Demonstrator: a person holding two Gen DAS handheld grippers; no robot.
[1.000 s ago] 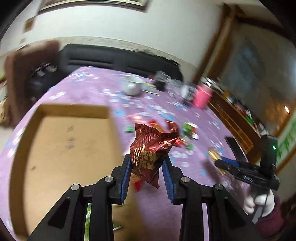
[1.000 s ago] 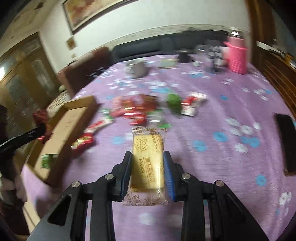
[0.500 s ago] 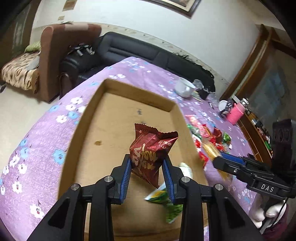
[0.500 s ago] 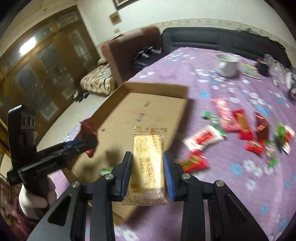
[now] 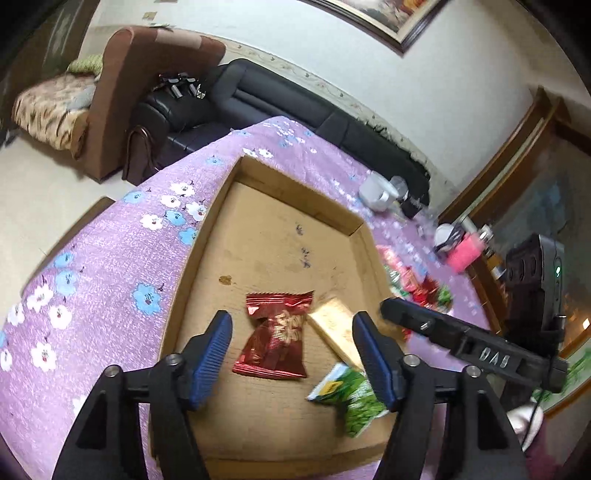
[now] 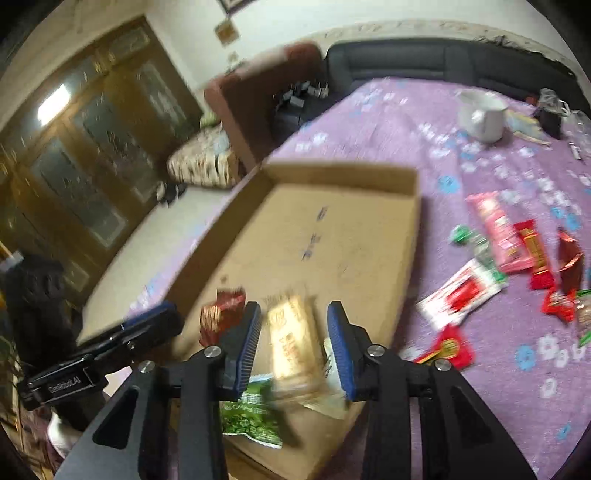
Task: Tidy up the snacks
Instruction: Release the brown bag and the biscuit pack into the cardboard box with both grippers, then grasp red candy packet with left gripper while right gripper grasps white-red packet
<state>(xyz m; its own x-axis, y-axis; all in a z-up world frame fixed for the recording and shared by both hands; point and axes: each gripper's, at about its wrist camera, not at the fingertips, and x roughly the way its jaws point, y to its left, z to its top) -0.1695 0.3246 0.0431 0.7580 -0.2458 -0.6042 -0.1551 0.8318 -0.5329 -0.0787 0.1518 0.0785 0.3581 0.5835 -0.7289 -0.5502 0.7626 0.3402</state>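
Box (image 5: pixel 207 236): matt brown cardboard, stained. Red packet (image 5: pixel 275 338): glossy crinkled foil. Biscuit bar (image 6: pixel 293 339): shiny clear wrap. Green packet (image 5: pixel 352 397): glossy plastic. Cloth (image 5: pixel 110 258): matt purple fabric, flower print. Gripper pads (image 5: pixel 212 356): ribbed blue rubber on matt black plastic. Sofa (image 5: pixel 280 99): smooth black leather. Mug (image 6: pixel 480 116): glossy white

My right-wrist view all smeared: yellow biscuit pack (image 6: pixel 291 336) print unreadable, loose snacks (image 6: pixel 509 266) on cloth just colour blobs. My right finger hides green packet (image 5: pixel 351 397) corner. Framed picture (image 5: pixel 391 18) cropped at top.
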